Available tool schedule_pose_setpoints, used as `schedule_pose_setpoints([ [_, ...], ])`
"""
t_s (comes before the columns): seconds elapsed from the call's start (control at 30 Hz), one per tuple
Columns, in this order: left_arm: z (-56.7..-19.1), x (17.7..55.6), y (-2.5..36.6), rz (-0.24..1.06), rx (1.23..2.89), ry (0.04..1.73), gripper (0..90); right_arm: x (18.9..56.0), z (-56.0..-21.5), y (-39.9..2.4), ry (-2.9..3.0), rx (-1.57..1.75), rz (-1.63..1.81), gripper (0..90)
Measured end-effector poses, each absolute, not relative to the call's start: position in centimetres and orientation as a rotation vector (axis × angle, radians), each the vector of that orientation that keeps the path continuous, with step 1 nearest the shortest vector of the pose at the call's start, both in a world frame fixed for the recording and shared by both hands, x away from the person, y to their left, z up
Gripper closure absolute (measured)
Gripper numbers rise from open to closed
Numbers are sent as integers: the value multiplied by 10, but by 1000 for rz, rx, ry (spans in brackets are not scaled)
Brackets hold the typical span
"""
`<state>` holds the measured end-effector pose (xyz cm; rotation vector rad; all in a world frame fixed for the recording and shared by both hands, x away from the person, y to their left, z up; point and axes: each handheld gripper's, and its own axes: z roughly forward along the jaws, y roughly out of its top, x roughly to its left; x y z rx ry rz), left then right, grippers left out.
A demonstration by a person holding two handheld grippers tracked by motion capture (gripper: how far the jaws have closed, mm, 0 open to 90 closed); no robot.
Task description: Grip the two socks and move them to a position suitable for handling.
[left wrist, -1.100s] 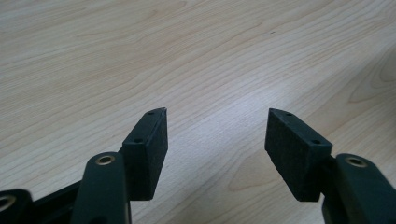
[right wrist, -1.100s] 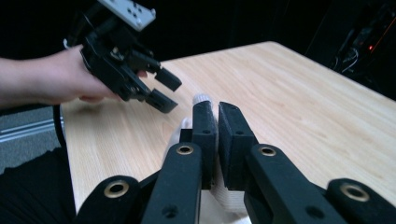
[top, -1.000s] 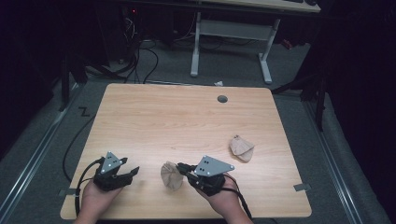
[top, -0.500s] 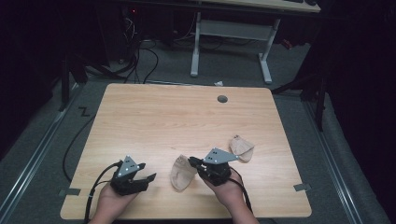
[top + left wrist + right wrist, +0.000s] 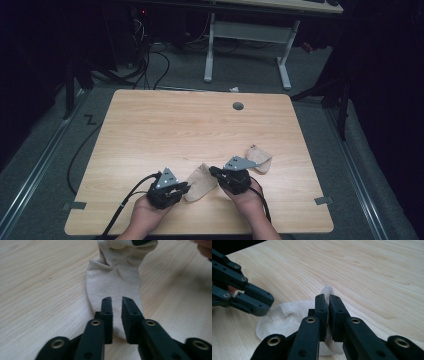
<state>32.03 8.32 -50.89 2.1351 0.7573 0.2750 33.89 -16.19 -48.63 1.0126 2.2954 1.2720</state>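
A beige sock (image 5: 200, 184) lies stretched on the wooden table (image 5: 200, 125) between my two grippers. My right gripper (image 5: 212, 171) is shut on its cuff end, and the right gripper view shows cloth (image 5: 287, 315) pinched between the pads at my right gripper (image 5: 328, 296). My left gripper (image 5: 186, 186) sits at the sock's other end. Its jaws have just been closing, and in the left gripper view my left gripper (image 5: 116, 298) stands narrow with the sock's (image 5: 115, 277) near end between the pads. A second beige sock (image 5: 260, 159) lies crumpled just right of my right hand.
A round cable hole (image 5: 238, 106) sits near the table's far edge. Black cables (image 5: 150, 55) and the white legs of another desk (image 5: 210, 50) are on the floor beyond. Tape marks (image 5: 322, 201) flank the table's near corners.
My left gripper moved right to the sock and its jaws closed on the sock's end. My right gripper carried the sock rightward and down, so it now lies flatter on the table.
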Motion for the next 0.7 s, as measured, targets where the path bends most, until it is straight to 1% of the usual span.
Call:
schedule_pose_setpoints([
  [0.07, -514, 320, 76, 282, 2188, 755, 855, 339, -487, -163, 2296, 1021, 1271, 857],
  [0.17, -522, 319, 73, 304, 2253, 755, 865, 339, -487, -165, 2294, 1027, 1269, 857],
  [0.27, -524, 323, 79, 272, 2240, 781, 861, 341, -490, -169, 2289, 1057, 1247, 857],
  [0.43, -524, 326, 90, 320, 2253, 778, 842, 343, -495, -176, 2278, 1093, 1195, 857],
  [0.6, -524, 332, 107, 307, 2242, 821, 822, 340, -499, -180, 2300, 1104, 1159, 859],
  [0.63, -524, 332, 108, 309, 2242, 825, 820, 339, -501, -179, 2312, 1100, 1134, 876],
  [0.7, -523, 333, 112, 308, 2247, 829, 816, 337, -504, -178, 2329, 1082, 1095, 876],
])
